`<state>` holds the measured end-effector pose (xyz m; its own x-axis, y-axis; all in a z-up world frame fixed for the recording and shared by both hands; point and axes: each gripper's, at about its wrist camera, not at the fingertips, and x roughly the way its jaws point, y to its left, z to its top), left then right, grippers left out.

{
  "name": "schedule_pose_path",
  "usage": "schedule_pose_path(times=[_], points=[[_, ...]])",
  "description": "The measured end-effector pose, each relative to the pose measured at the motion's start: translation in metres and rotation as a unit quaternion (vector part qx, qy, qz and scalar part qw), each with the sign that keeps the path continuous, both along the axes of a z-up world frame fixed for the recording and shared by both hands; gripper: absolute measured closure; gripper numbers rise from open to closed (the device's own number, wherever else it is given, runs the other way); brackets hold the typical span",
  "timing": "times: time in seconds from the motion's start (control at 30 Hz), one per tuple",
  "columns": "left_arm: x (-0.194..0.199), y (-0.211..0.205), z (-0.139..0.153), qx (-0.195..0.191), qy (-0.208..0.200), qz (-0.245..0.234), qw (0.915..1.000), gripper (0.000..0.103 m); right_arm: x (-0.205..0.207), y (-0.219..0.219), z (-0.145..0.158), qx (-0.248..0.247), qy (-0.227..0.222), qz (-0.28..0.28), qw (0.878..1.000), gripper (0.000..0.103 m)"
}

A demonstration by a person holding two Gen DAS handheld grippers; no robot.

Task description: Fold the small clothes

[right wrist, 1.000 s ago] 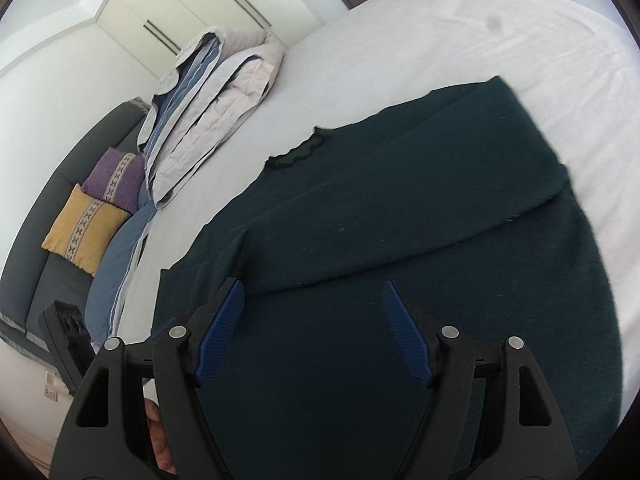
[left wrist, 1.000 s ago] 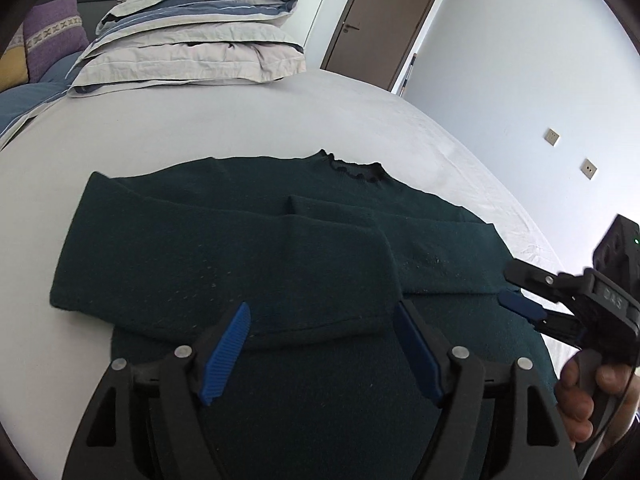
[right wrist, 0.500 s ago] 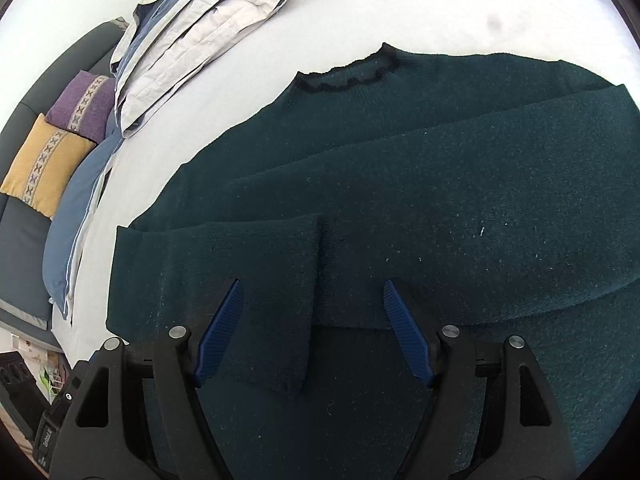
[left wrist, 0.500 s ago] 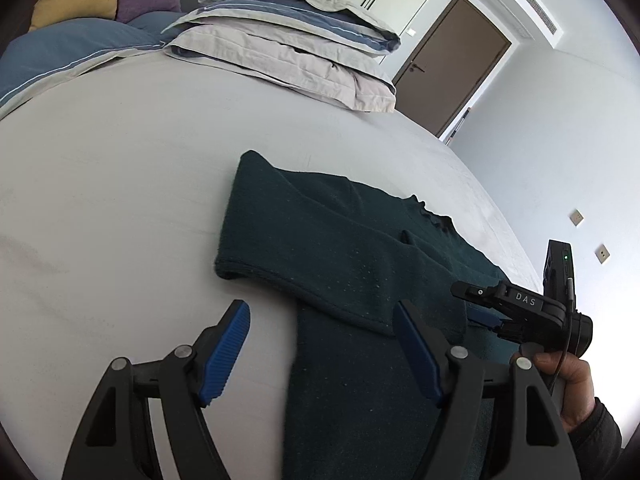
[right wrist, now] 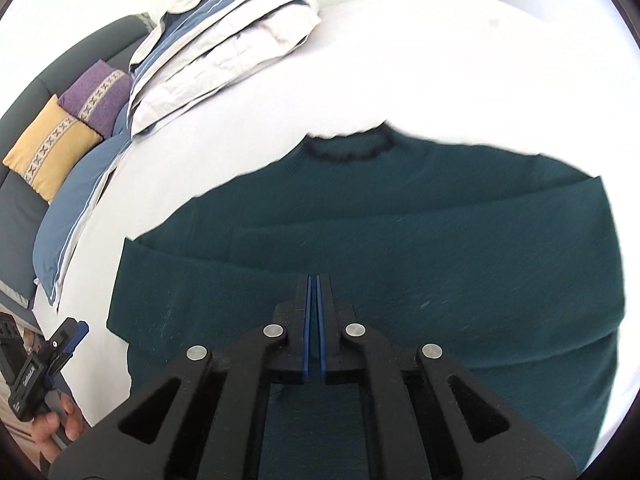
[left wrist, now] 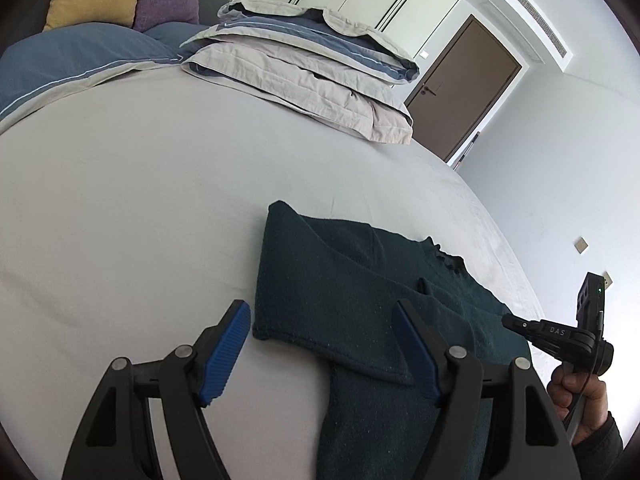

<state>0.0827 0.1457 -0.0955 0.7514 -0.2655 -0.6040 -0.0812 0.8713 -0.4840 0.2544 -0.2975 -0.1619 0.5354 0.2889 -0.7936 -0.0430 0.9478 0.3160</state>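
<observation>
Right gripper (right wrist: 313, 280) jaws snapped closed, empty, over sweater (right wrist: 400, 240) | left gripper (left wrist: 322, 344) jaws wide, nothing held

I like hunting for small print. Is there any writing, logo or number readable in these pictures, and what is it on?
"DAS": white letters on the black body of the right gripper, seen in the left wrist view.
A white mark runs along the side of the left gripper in the right wrist view: too small and tilted to read.
Nothing readable on the sweater, pillows or door.
</observation>
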Motion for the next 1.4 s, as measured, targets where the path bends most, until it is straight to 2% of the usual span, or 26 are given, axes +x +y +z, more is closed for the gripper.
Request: schedule_pose_path(times=[0.07, 0.17, 0.2, 0.23, 0.27, 0.3, 0.47, 0.5, 0.53, 0.63, 0.67, 0.87, 1.03, 1.17, 1.23, 1.4], points=[[0.003, 0.002, 0.000, -0.009, -0.001, 0.005, 0.9999, 0.028, 0.002, -0.004, -0.002, 0.032, 0.019, 0.023, 0.999, 0.102], [0.005, 0.000, -0.004, -0.029, 0.006, 0.005, 0.9995, 0.028, 0.003, 0.005, -0.015, 0.051, 0.035, 0.033, 0.998, 0.096], [0.005, -0.003, -0.006, -0.032, 0.010, 0.002, 0.9994, 0.028, 0.004, 0.008, -0.023, 0.073, 0.046, 0.041, 0.995, 0.082], [0.003, -0.006, -0.009, -0.033, 0.013, -0.002, 0.9994, 0.028, 0.006, 0.010, -0.031, 0.096, 0.059, 0.041, 0.993, 0.057], [0.001, -0.009, -0.011, -0.031, 0.017, -0.006, 0.9994, 0.028, 0.007, 0.011, -0.037, 0.111, 0.064, 0.030, 0.991, 0.048], [-0.001, -0.011, -0.012, -0.028, 0.019, -0.010, 0.9994, 0.028, 0.007, 0.013, -0.043, 0.116, 0.062, 0.023, 0.991, 0.045], [-0.008, -0.007, -0.021, -0.036, 0.030, -0.009, 0.9989, 0.028, 0.010, 0.022, -0.055, 0.105, 0.059, 0.029, 0.992, 0.048], [-0.008, -0.006, -0.023, -0.037, 0.031, -0.007, 0.9988, 0.028, 0.011, 0.021, -0.058, 0.111, 0.060, 0.028, 0.992, 0.054], [-0.008, -0.005, -0.023, -0.038, 0.032, -0.006, 0.9987, 0.028, 0.012, 0.022, -0.059, 0.116, 0.065, 0.033, 0.991, 0.074], [-0.008, -0.003, -0.025, -0.040, 0.032, -0.006, 0.9987, 0.028, 0.011, 0.032, -0.059, 0.080, 0.062, 0.048, 0.994, 0.094], [-0.008, -0.003, -0.025, -0.038, 0.031, -0.006, 0.9988, 0.028, 0.010, 0.034, -0.057, 0.072, 0.059, 0.054, 0.994, 0.095], [-0.002, 0.007, -0.021, -0.035, 0.027, 0.003, 0.9990, 0.028, 0.007, 0.022, -0.027, 0.058, 0.024, 0.046, 0.997, 0.097], [0.018, 0.013, -0.012, -0.022, 0.023, 0.006, 0.9995, 0.028, 0.016, -0.013, -0.007, 0.037, 0.028, 0.034, 0.998, 0.097], [0.046, 0.011, -0.012, -0.008, 0.037, -0.003, 0.9993, 0.030, 0.022, -0.045, -0.007, 0.022, 0.041, 0.014, 0.999, 0.097], [0.063, 0.010, -0.016, -0.003, 0.052, -0.008, 0.9986, 0.035, 0.024, -0.058, -0.009, 0.022, 0.046, 0.007, 0.999, 0.097], [0.109, -0.001, -0.026, 0.011, 0.084, -0.030, 0.9959, 0.037, 0.029, -0.075, -0.022, 0.015, 0.055, 0.002, 0.998, 0.097]])
